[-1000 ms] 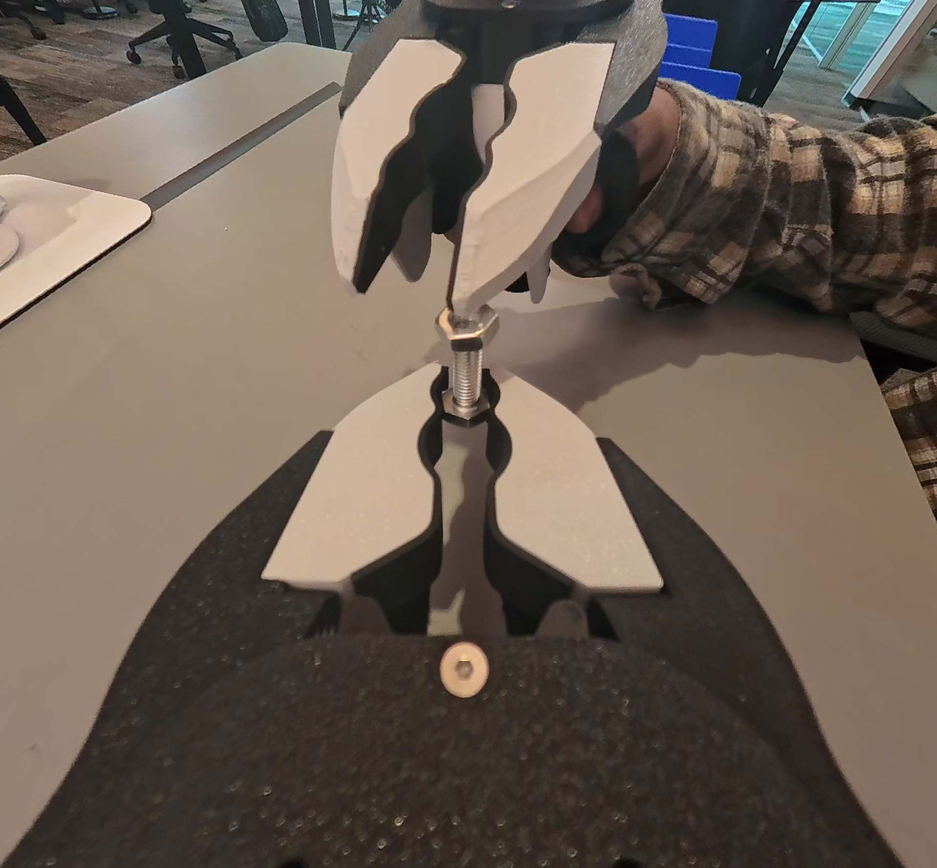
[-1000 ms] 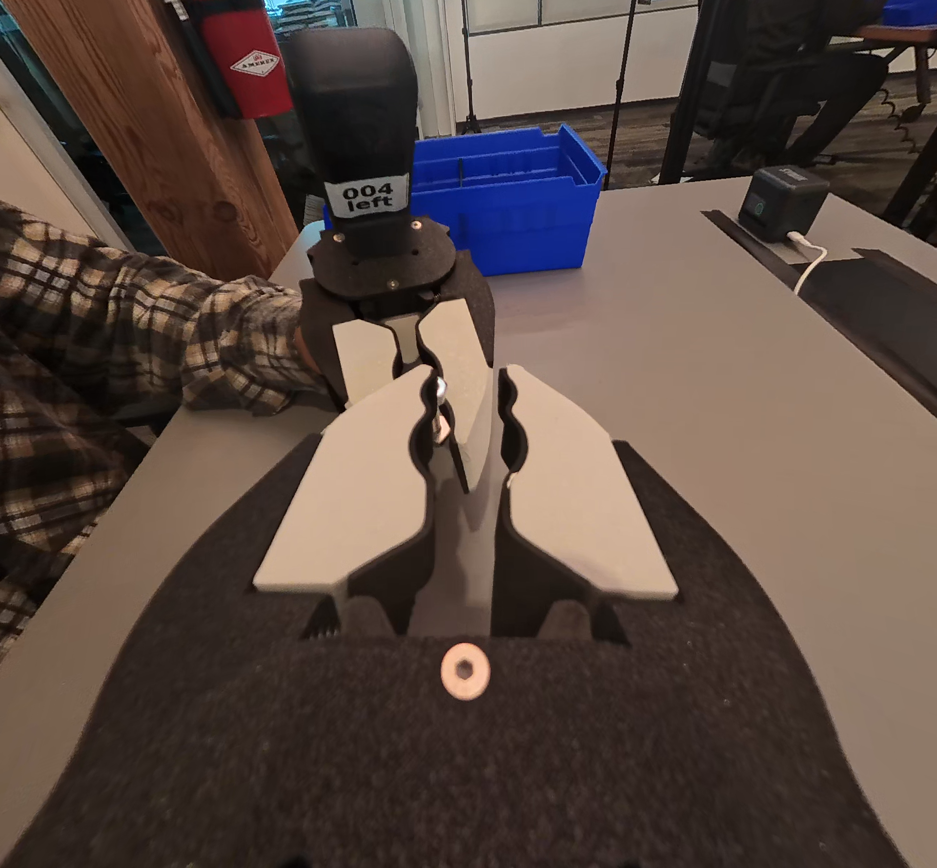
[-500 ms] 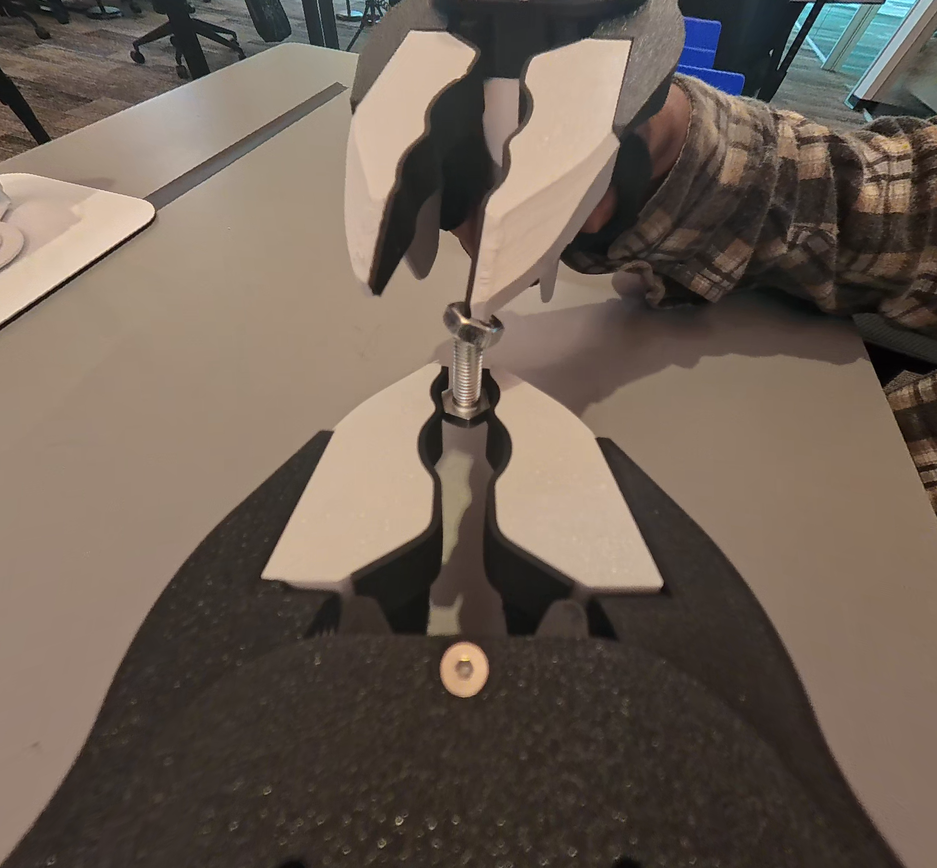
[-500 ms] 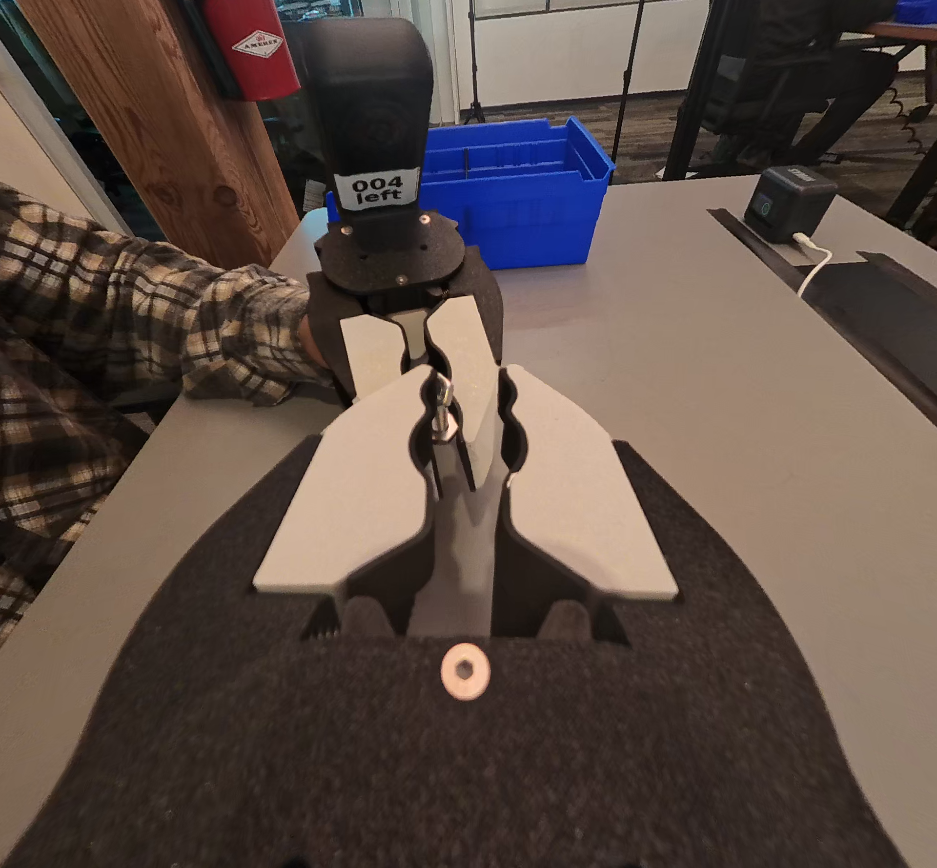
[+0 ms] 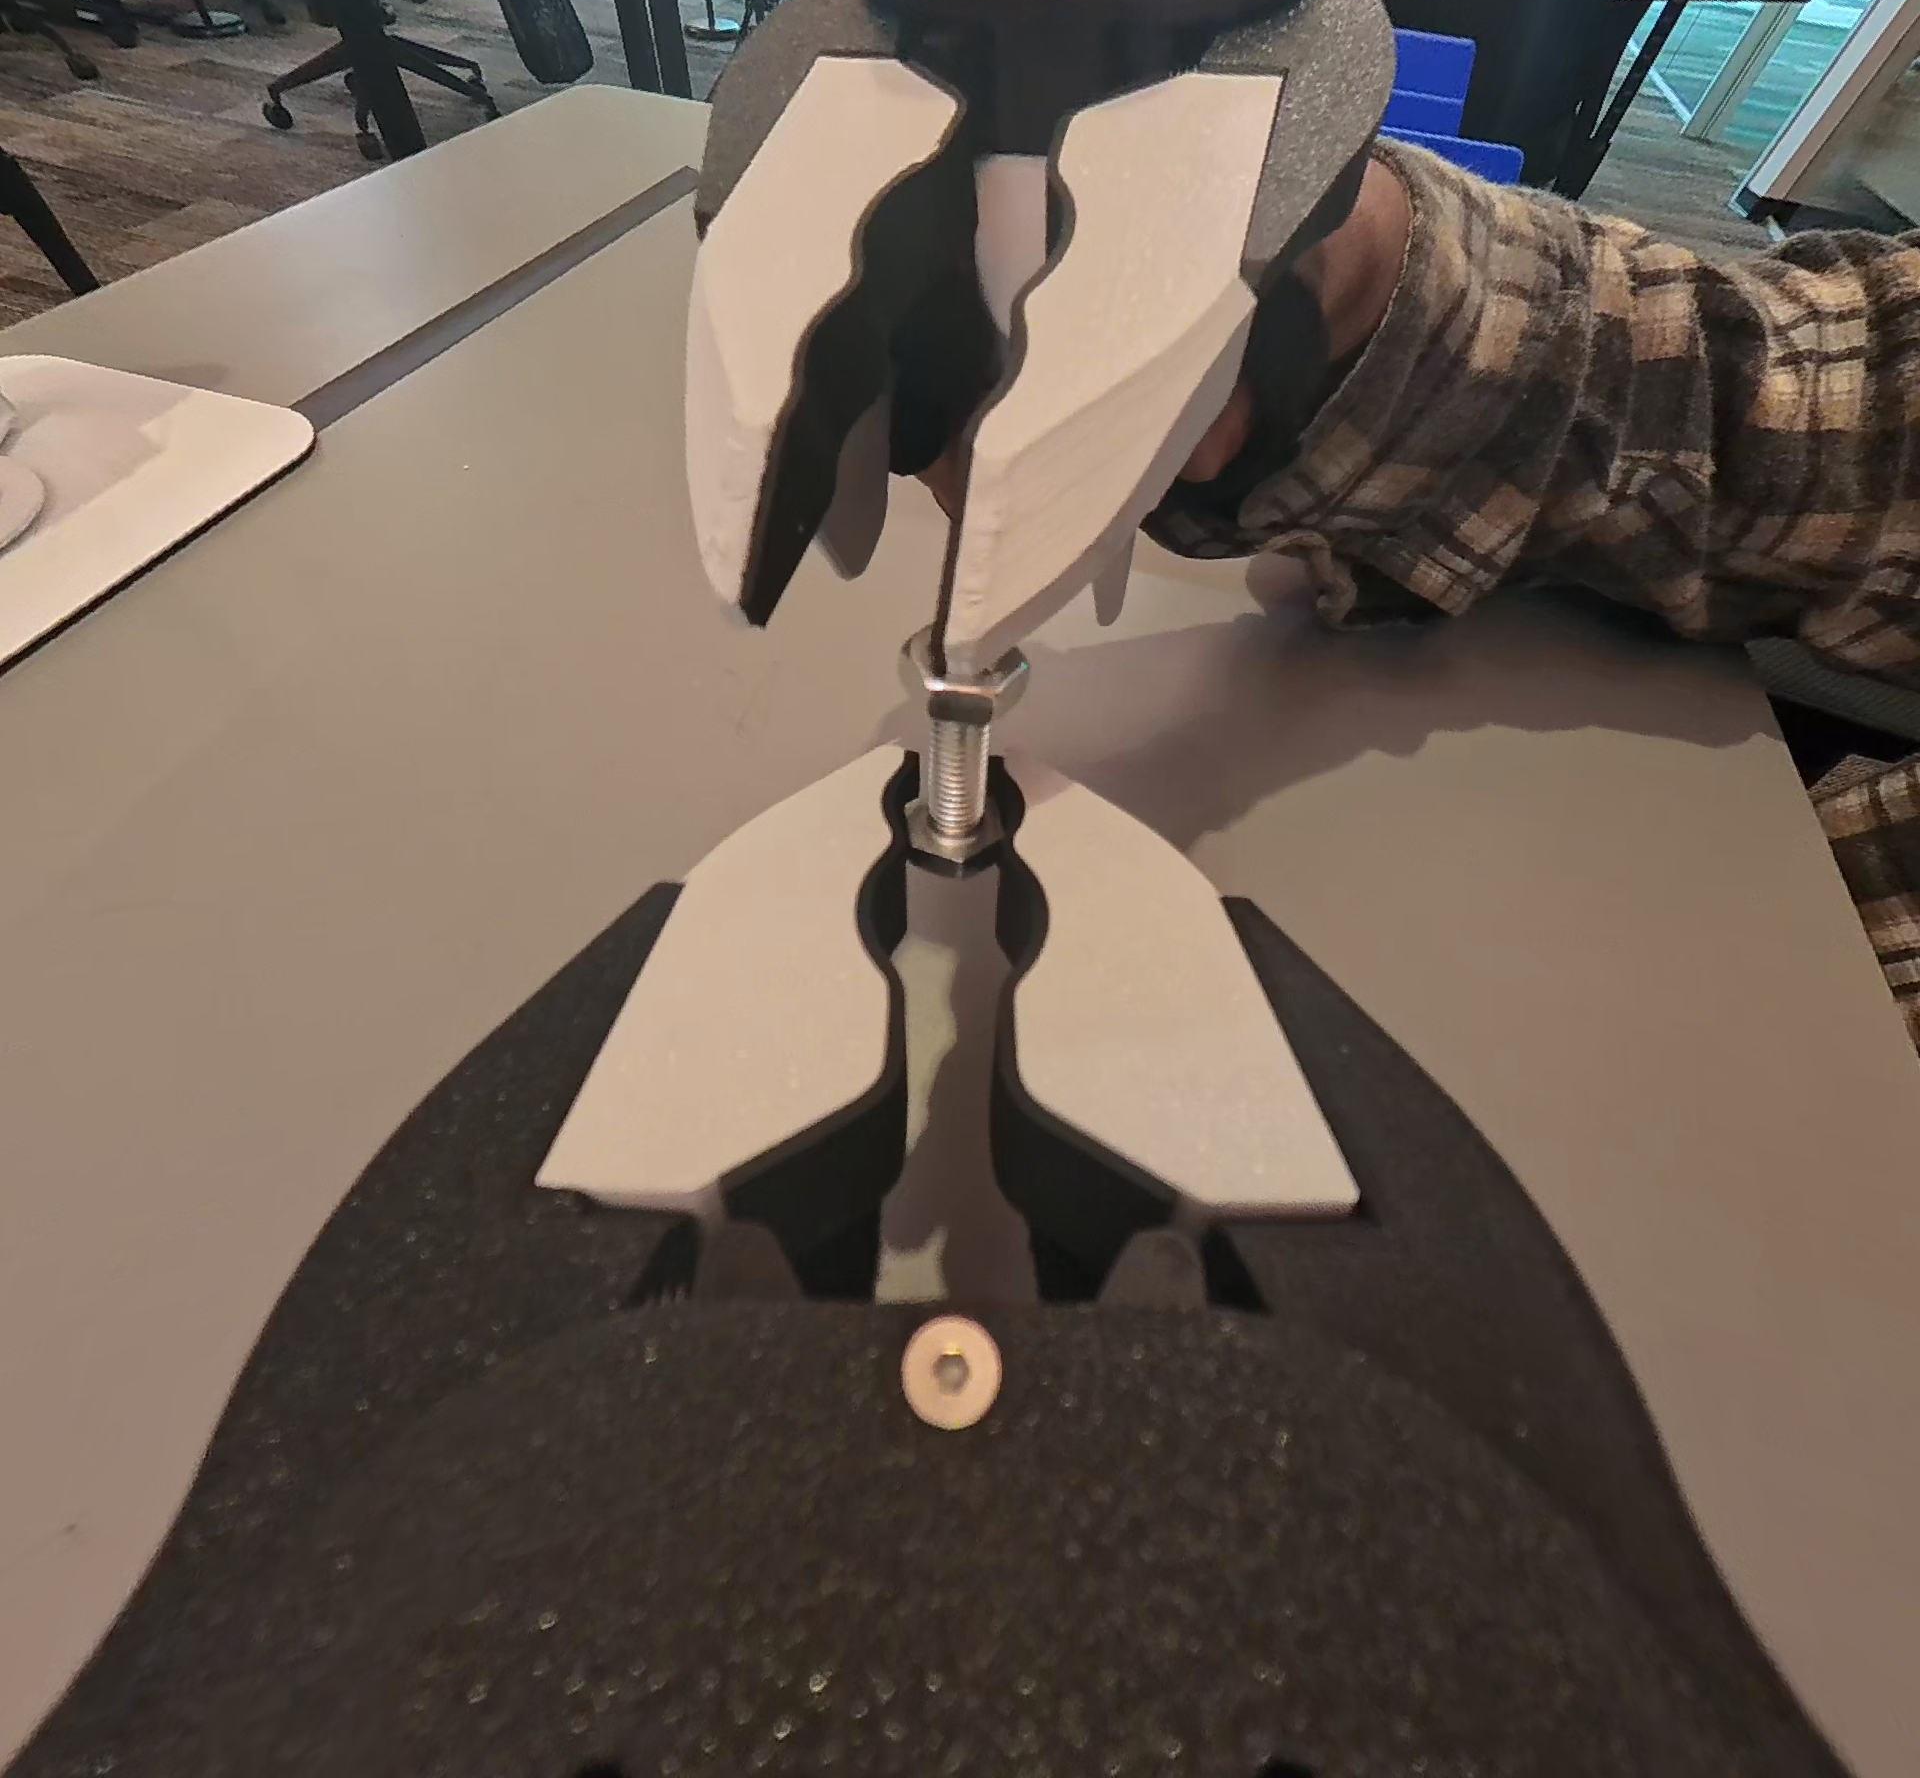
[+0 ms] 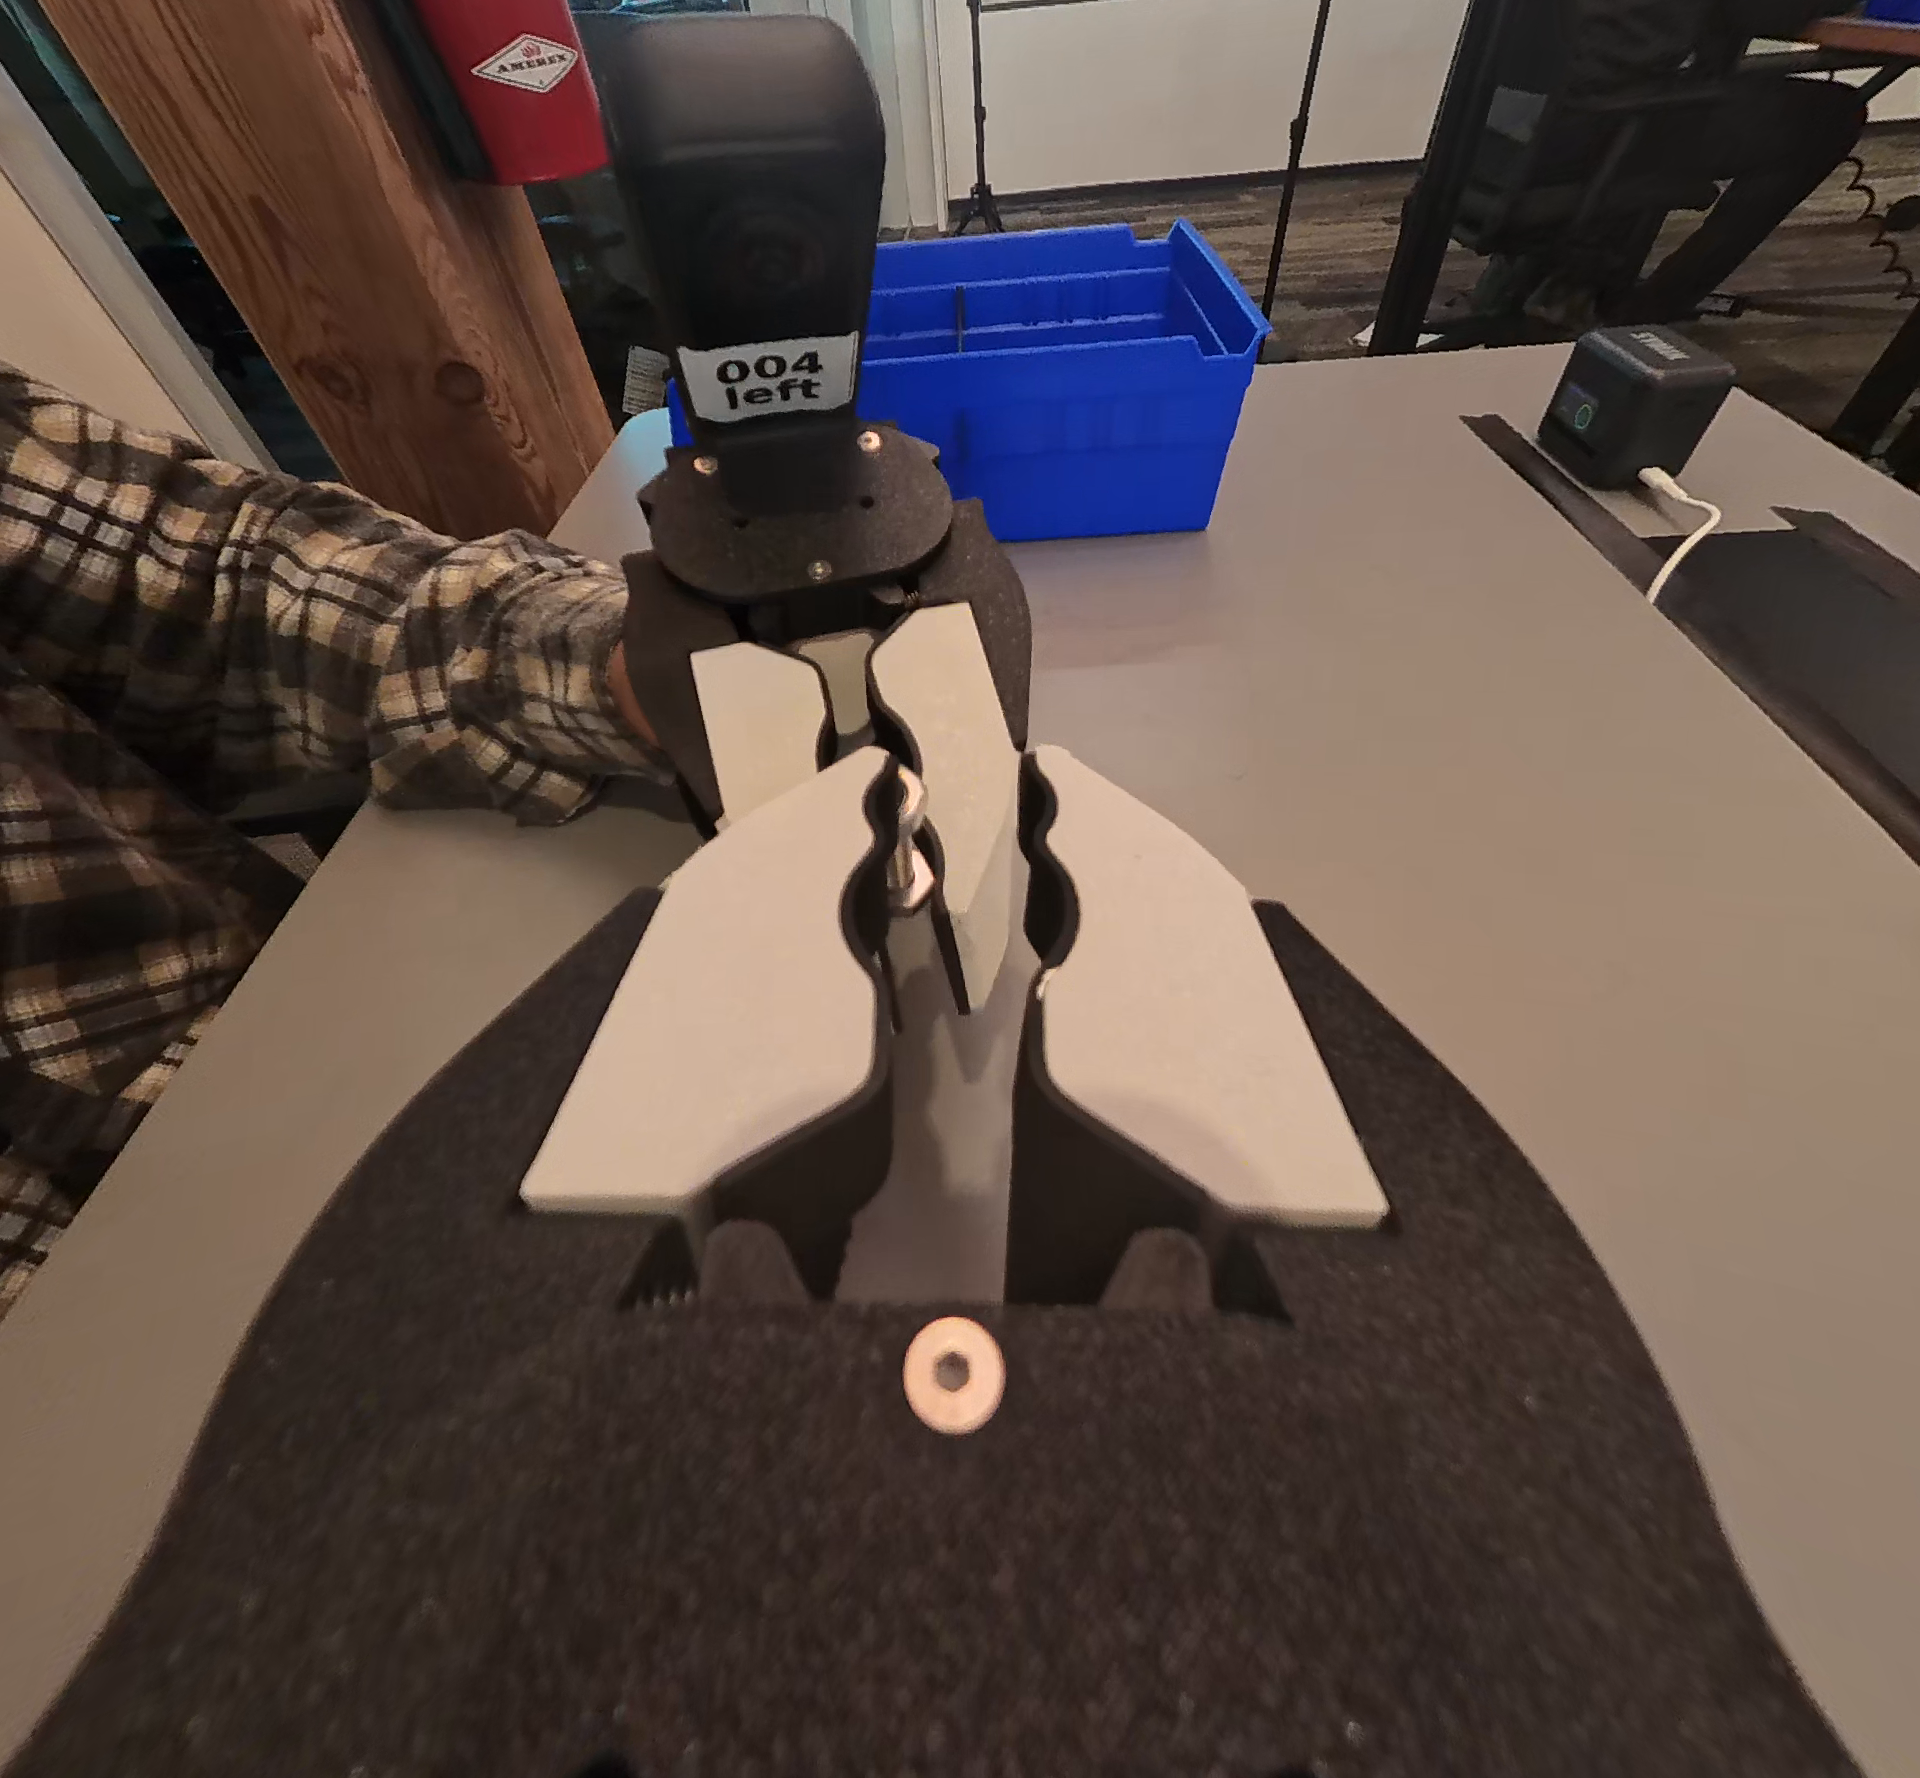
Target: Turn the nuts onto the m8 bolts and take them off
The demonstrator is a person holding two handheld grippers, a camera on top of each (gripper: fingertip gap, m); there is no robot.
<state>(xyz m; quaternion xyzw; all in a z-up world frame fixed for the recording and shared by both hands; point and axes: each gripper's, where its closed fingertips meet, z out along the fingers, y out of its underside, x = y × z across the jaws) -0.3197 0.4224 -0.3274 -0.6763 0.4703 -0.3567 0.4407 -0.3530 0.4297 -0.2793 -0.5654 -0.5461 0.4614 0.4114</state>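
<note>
**Fig. — Bolt axis vs. the two tools**

Left wrist view: your left tool is closed down on the hex head of the bolt, just above the grey table. The threaded shank points straight fwd along the tool's fingers, toward the right tool. The nut sits at the far end of the shank, well apart from the head, so by my read it has most of the thread yet to travel.

The right tool faces you w/ its jaws spread wide, gripping nothing. Only one fingertip touches the nut's rim; the other hangs clear, off to the side.

Right wrist view: the bolt (mostly hidden here) lies between the spread fingers, nearer the left-hand one.

Key relation: bolt axis runs tool-to-tool, nut end toward the right tool. So the right tool is nearer the nut and prob. does the turning, around that axis.
</note>
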